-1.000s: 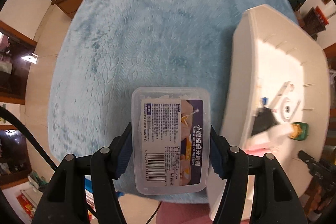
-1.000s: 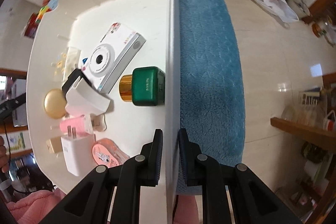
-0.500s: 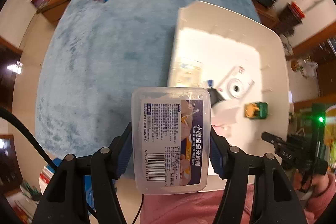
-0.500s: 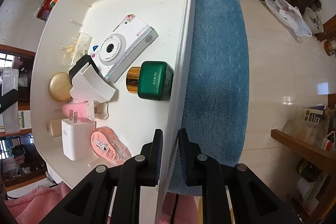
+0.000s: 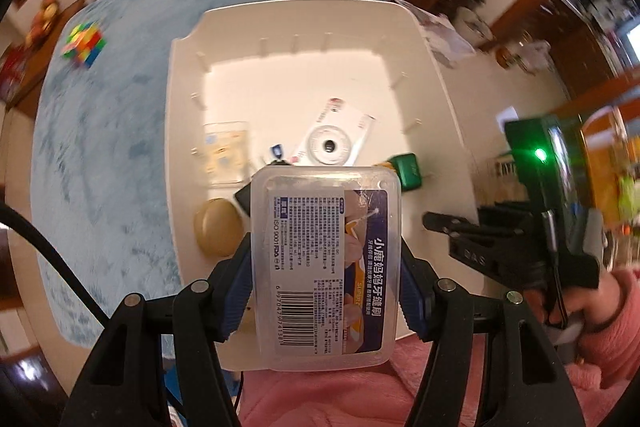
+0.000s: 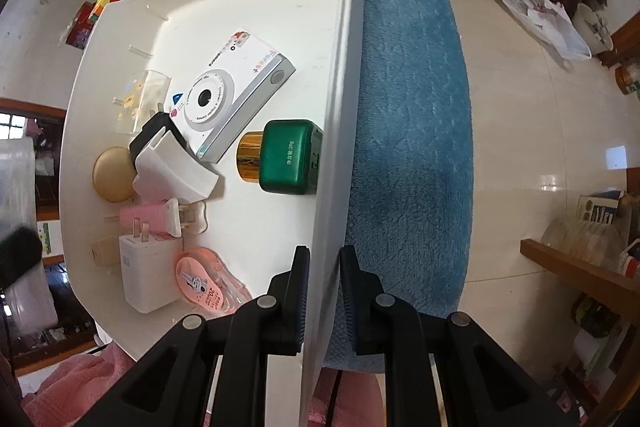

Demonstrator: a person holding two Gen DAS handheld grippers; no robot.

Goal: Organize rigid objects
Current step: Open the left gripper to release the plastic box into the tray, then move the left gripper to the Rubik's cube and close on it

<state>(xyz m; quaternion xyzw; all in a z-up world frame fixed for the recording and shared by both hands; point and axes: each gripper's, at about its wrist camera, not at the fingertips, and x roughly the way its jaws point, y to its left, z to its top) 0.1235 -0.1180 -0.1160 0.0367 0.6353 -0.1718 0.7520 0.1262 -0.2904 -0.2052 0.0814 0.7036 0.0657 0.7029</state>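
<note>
So the left tongs [image 5: 324, 263] are clamped on a clear plastic box [image 5: 326, 267] with a printed label and barcode, blue pads pressing both long sides, and the box hangs over the near end of the white bin [image 5: 188, 75]. The right tongs [image 6: 323, 283] are pinched nearly closed on the bin's side wall, one pad inside and one outside.

The bin is already pretty crowded. There's a white toy camera [image 6: 232, 95] in the middle, a green bottle with a gold cap [image 6: 288, 159] right against the gripped wall, a gold compact [image 6: 113, 174], a white charger plug [image 6: 148, 273], a pink tape dispenser [image 6: 206, 283], a white-and-black clip thing [image 6: 168, 163] and a small clear case [image 6: 142, 99]. The floor directly under the box is taken up by that pile — the far end of the bin is the bare part. A Rubik's cube [image 5: 83, 45] sits well apart on the blue plush cover [image 5: 104, 155], off to the left.

Compared with a second ago, the box was over the blue cover beside the bin — now it's above the bin itself, same grip. The right tongs haven't budged from the wall.
</note>
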